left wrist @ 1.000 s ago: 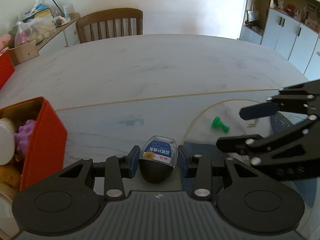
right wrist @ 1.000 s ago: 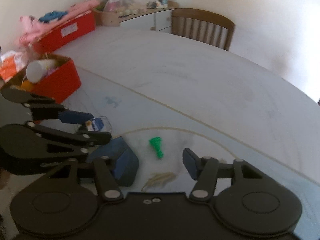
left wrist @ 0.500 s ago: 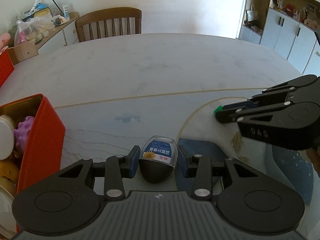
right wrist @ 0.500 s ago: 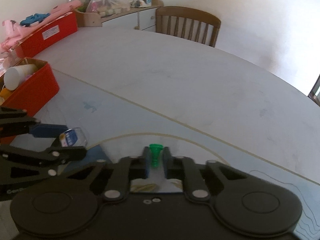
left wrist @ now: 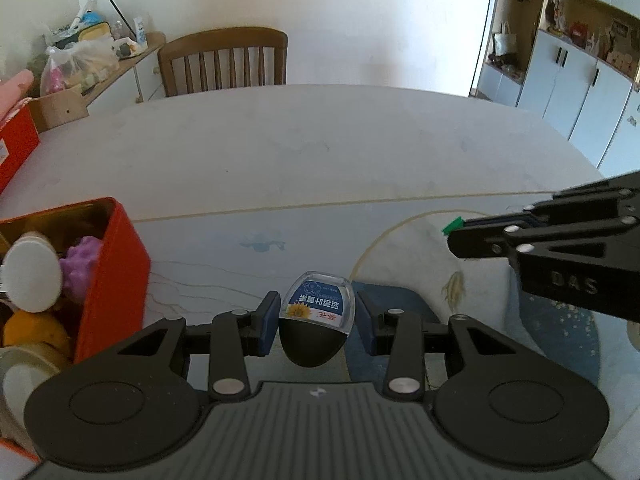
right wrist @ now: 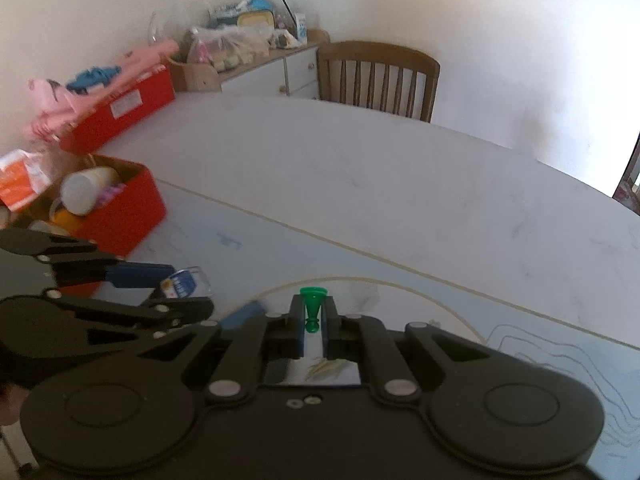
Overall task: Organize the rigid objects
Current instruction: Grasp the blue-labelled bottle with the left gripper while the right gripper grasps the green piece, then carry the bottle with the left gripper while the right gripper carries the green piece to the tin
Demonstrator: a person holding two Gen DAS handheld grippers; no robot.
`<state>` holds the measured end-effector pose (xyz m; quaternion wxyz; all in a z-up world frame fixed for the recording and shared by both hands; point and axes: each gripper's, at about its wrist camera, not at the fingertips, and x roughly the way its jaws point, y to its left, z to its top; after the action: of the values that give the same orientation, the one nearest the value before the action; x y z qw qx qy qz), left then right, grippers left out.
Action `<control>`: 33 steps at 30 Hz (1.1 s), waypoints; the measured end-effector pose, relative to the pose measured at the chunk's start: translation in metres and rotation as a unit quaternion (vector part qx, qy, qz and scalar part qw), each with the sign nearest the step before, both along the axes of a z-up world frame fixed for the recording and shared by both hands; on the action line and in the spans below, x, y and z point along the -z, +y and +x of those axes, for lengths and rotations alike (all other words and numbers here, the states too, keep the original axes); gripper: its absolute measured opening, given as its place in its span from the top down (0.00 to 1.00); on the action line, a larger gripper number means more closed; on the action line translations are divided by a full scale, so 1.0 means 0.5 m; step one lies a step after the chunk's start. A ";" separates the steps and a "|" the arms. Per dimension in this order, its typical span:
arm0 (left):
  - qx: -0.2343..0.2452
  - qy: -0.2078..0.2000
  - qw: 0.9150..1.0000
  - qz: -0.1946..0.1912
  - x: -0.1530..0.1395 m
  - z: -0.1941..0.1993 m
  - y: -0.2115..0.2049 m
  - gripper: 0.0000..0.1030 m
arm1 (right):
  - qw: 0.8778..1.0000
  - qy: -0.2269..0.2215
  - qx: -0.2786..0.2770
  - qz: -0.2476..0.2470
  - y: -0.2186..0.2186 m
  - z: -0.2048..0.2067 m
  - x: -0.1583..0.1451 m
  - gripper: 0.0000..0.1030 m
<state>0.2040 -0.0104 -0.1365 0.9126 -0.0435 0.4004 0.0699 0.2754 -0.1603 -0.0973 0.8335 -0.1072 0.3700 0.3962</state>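
Observation:
My left gripper [left wrist: 316, 314] is shut on a small jar [left wrist: 318, 320] with a black base, a clear top and a blue label, held low over the table [left wrist: 320, 152]. In the right wrist view the same jar [right wrist: 184, 284] shows between the left gripper's fingers [right wrist: 140, 272]. My right gripper [right wrist: 313, 314] is shut on a small green cone-shaped piece [right wrist: 312, 304], lifted off the table. From the left wrist view the right gripper [left wrist: 456, 236] reaches in from the right, and only the green piece's tip [left wrist: 452, 224] shows.
An open red box [left wrist: 120, 264] at the left holds a white cup [left wrist: 32, 272], a purple toy and yellow items. A second red box [right wrist: 120, 108] with pink cloth stands further back. A wooden chair [right wrist: 380, 76] and a cluttered sideboard stand beyond the table.
My right gripper closed on the green piece, which lay on the table, and raised it. The left gripper kept its hold on the jar and barely moved.

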 end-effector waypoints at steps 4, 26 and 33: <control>-0.004 -0.009 1.000 -0.002 -0.028 -0.025 0.007 0.62 | 1.000 0.001 -0.005 0.014 -0.011 -0.032 -0.030 0.93; -0.073 -0.043 0.996 0.010 -0.161 -0.203 0.191 0.62 | 0.996 0.000 -0.066 0.067 0.139 -0.195 -0.140 0.93; -0.096 -0.041 0.995 0.008 -0.167 -0.234 0.289 0.62 | 0.995 -0.002 -0.077 0.060 0.229 -0.230 -0.140 0.93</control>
<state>0.0870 0.1340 -0.0530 0.9176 -0.0774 0.3564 0.1580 0.1603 -0.0459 -0.0273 0.8060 -0.0860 0.3348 0.4805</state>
